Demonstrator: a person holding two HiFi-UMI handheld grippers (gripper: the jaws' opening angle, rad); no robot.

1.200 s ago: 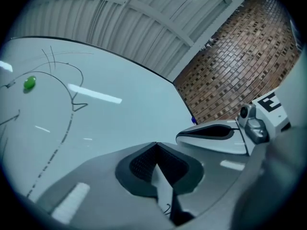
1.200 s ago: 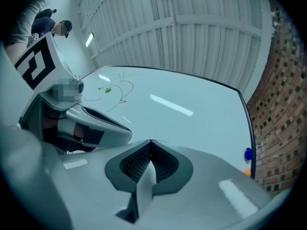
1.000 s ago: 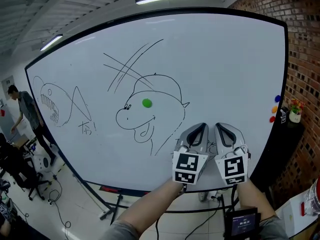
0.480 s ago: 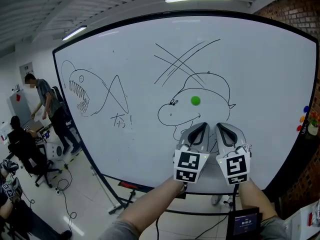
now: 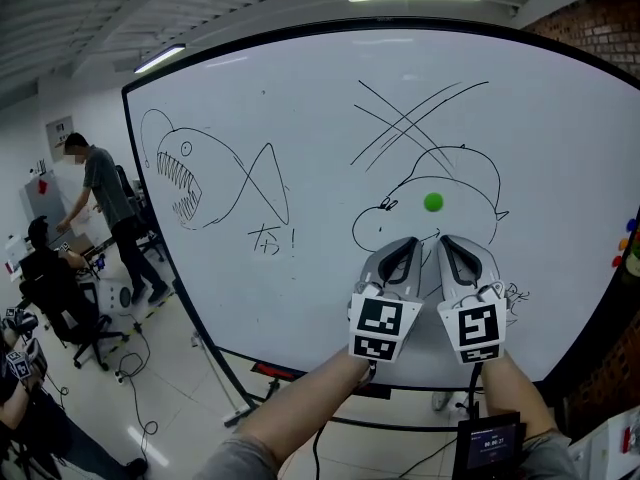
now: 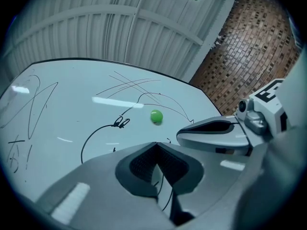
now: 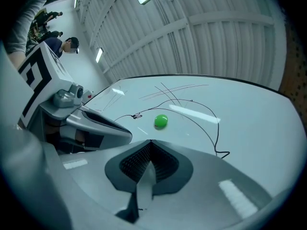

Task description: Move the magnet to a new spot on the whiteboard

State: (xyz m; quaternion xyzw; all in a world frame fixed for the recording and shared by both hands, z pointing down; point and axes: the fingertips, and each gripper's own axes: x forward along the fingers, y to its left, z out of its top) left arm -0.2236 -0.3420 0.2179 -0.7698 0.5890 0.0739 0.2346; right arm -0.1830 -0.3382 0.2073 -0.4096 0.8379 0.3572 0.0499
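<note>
A round green magnet (image 5: 433, 202) sticks to the whiteboard (image 5: 300, 148) inside a drawn cartoon head; it also shows in the left gripper view (image 6: 156, 117) and the right gripper view (image 7: 160, 121). Both grippers hang side by side just below it, apart from the board. My left gripper (image 5: 405, 244) is shut with nothing between its jaws. My right gripper (image 5: 449, 242) is shut and empty too. In each gripper view the jaw tips meet in a point, left (image 6: 156, 143) and right (image 7: 150, 142).
Marker drawings cover the board: a fish (image 5: 185, 183) at left and crossed lines (image 5: 415, 118) above the head. Coloured magnets (image 5: 628, 240) sit at the board's right edge by a brick wall. People (image 5: 105, 193) stand and sit at left, with chairs and cables on the floor.
The view has swung left, so the board and magnet have slid rightward in the picture. Both grippers keep their place at the lower middle, shut, now closer under the magnet.
</note>
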